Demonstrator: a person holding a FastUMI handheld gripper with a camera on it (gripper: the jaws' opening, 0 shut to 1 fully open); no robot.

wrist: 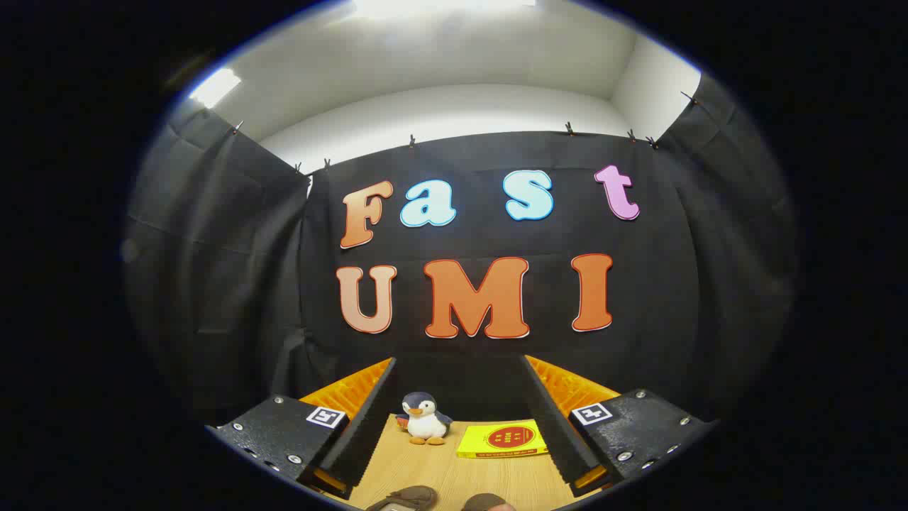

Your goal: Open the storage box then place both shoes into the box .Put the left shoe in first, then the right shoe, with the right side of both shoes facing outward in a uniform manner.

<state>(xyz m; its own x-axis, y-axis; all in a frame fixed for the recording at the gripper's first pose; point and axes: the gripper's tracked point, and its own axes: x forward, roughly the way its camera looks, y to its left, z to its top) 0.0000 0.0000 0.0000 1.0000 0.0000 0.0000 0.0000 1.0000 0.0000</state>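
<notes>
My gripper [457, 380] is held high above the wooden table [454, 475], its two fingers spread wide apart with nothing between them, so it is open. Far below, between the fingers at the near edge of the table, the tops of two brownish shoes peek in: one shoe [406, 498] on the left and another shoe [488, 502] on the right. Most of each shoe is cut off from sight.
A small plush penguin [424, 419] stands at the back of the table, just ahead of the left finger. Beside it on the right lies a flat yellow box with a red round mark [502, 440]. Black cloth walls close the booth behind.
</notes>
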